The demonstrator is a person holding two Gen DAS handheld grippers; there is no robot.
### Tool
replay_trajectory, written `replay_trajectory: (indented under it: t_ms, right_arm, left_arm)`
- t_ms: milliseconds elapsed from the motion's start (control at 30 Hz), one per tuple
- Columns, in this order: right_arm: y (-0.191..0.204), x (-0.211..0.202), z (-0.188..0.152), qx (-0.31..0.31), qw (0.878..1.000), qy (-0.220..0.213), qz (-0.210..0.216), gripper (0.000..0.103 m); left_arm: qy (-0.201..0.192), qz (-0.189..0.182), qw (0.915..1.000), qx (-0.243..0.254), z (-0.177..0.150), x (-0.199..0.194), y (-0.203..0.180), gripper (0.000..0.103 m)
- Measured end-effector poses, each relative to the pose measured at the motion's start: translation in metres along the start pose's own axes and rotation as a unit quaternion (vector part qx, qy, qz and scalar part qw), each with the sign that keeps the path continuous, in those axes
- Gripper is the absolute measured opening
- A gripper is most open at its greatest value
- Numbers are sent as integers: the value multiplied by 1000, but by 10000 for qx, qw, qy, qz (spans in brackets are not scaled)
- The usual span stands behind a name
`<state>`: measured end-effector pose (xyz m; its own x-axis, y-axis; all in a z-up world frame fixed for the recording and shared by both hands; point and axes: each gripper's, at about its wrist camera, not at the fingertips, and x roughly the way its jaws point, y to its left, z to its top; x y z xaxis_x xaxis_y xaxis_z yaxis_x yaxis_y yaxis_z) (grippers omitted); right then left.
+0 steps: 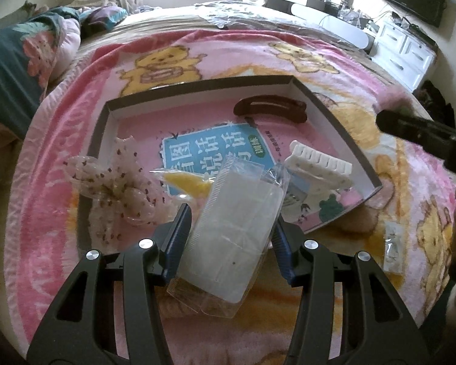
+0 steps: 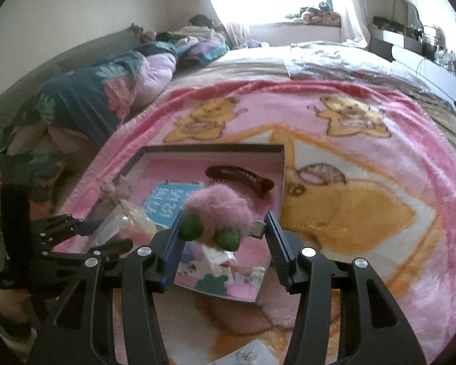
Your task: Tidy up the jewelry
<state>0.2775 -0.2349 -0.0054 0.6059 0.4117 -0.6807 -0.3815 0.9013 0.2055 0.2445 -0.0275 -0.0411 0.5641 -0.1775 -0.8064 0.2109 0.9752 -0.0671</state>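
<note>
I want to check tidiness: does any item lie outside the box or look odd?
Yes. A small clear packet lies alone on the pink blanket, outside the shallow box. The spotted bow hangs over the box's left edge.

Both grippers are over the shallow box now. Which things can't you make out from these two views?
- Clear plastic packet in left gripper: contents too faint, left view.
- Small white packet on pink blanket: cut off by bottom edge, right view.
- White claw clip: hidden behind fluffy pink clip, right view.
</note>
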Motion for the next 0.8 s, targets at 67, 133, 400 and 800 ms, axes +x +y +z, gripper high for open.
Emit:
replay_trajectory:
  t_ms: [67, 133, 400, 800]
  right_arm:
    - [-1, 7, -3, 16, 10000, 69, 4, 50]
    - [-1, 16, -6, 10, 9999, 154, -23, 50]
    - [-3, 24, -12, 121, 9997, 214, -22, 62]
    - [0, -33, -39, 415, 9990, -152, -58, 90]
  left_arm:
    - [-3, 7, 10000, 3, 0, 3, -1, 43]
    - [22, 18, 10000, 5, 0, 6, -1, 43]
    - [-3, 56, 10000, -29, -2, 4, -1, 57]
    - [-353, 245, 9991, 2, -18, -39, 0, 82]
